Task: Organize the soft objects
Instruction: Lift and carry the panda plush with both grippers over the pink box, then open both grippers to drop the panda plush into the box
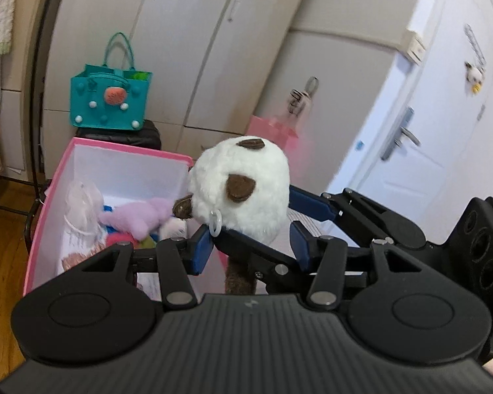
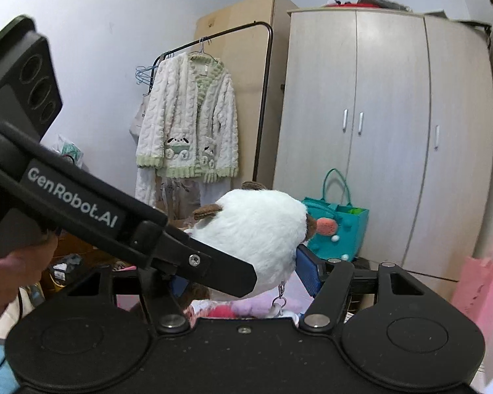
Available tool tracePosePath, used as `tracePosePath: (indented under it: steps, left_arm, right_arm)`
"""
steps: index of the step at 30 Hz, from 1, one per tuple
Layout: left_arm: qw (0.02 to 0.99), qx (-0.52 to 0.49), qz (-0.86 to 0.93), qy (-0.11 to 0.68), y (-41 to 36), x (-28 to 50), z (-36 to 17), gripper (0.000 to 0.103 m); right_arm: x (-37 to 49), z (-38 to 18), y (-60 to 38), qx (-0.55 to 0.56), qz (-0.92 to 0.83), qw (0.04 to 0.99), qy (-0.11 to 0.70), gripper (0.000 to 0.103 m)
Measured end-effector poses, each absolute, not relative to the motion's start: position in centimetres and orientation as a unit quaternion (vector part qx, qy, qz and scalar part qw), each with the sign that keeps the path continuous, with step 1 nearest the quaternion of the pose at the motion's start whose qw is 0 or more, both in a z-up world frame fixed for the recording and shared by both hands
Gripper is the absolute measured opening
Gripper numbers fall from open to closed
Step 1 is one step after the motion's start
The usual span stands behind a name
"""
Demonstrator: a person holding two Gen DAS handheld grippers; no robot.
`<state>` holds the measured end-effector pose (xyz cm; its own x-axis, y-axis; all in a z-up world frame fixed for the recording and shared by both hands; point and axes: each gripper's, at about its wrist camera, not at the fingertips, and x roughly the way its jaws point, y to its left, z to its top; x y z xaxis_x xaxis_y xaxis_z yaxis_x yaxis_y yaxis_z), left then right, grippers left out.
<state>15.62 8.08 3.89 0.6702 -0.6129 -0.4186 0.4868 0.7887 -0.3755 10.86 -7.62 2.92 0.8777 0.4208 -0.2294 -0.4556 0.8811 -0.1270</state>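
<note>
At centre frame of the left wrist view, a white plush toy [image 1: 243, 187] with brown ears sits between the blue pads of two tools at once. The left hand-held gripper [image 1: 251, 246] has its jaws fairly wide around the toy's lower part; whether its pads press the fur I cannot tell. The right hand-held gripper [image 1: 276, 216] reaches in from the right edge, its fingers on either side of the toy. In the right wrist view the right hand-held gripper [image 2: 243, 275] closes on the white plush toy [image 2: 256, 229], blue pads against the fur on both sides, while the left hand-held gripper [image 2: 213, 266] crosses in from the left edge. To the lower left in the left wrist view a pink storage box [image 1: 49, 190] stands on the wooden floor [image 1: 0, 256], holding a purple plush [image 1: 141, 216] and other soft items. Behind it a teal bag [image 1: 108, 98] rests before a wardrobe [image 1: 194, 49]
</note>
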Motion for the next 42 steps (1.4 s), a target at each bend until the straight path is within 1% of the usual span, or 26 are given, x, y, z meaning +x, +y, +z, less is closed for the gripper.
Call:
tracePosePath:
  steps: [4, 8, 12, 16, 17, 19, 20, 21, 25, 34, 37, 40, 41, 42]
  left_arm:
    - [0.914, -0.115, -0.284, 0.268, 8.5, 18.0, 3.0, 0.049]
    - [0.908, -0.119, -0.273, 0.296, 8.8, 20.1, 1.1, 0.049]
    - [0.894, -0.135, -0.266, 0.333, 8.9, 22.0, -1.2, 0.048]
    - [0.889, -0.149, -0.256, 0.35, 9.1, 22.8, -2.7, 0.049]
    - [0.887, -0.157, -0.256, 0.35, 9.3, 22.9, -3.0, 0.051]
    - [0.889, -0.16, -0.253, 0.346, 9.4, 22.5, -3.1, 0.056]
    - [0.891, -0.156, -0.254, 0.342, 9.4, 22.1, -3.1, 0.06]
    - [0.893, -0.153, -0.255, 0.337, 9.5, 21.7, -2.9, 0.063]
    - [0.908, -0.146, -0.232, 0.317, 9.4, 20.1, -2.4, 0.066]
    - [0.933, -0.128, -0.175, 0.288, 9.4, 18.0, -1.4, 0.069]
    - [0.934, -0.128, -0.174, 0.284, 9.3, 17.3, -0.9, 0.07]
    - [0.934, -0.127, -0.176, 0.283, 9.0, 16.7, -0.2, 0.072]
    - [0.936, -0.122, -0.176, 0.281, 8.9, 16.6, 0.2, 0.075]
    - [0.937, -0.112, -0.176, 0.28, 8.6, 16.5, 0.5, 0.083]
  right_arm:
    - [13.7, 1.9, -7.2, -0.079, 0.24, 0.961, 0.108, 0.07]
    - [15.8, 0.1, -7.2, -0.067, 0.253, 0.955, 0.14, 0.07]
    - [17.4, -1.9, -6.9, -0.078, 0.254, 0.948, 0.177, 0.07]
    - [18.3, -3.1, -7.0, -0.086, 0.261, 0.939, 0.204, 0.07]
    - [18.4, -3.1, -7.1, -0.086, 0.261, 0.939, 0.207, 0.07]
    - [18.2, -3.1, -7.3, -0.085, 0.256, 0.94, 0.208, 0.074]
    - [18.1, -3.0, -7.4, -0.085, 0.252, 0.942, 0.206, 0.08]
    - [17.8, -2.9, -7.6, -0.085, 0.249, 0.943, 0.202, 0.082]
    - [17.2, -2.4, -8.3, -0.085, 0.238, 0.947, 0.197, 0.082]
    - [15.4, -1.4, -12.6, -0.03, 0.202, 0.956, 0.209, 0.082]
    - [15.0, -1.0, -13.7, -0.02, 0.181, 0.958, 0.221, 0.082]
    - [14.7, -0.7, -14.4, -0.018, 0.161, 0.958, 0.237, 0.085]
    - [14.7, -0.6, -14.5, -0.02, 0.154, 0.957, 0.246, 0.086]
    - [14.8, -0.4, -14.6, -0.022, 0.148, 0.955, 0.256, 0.087]
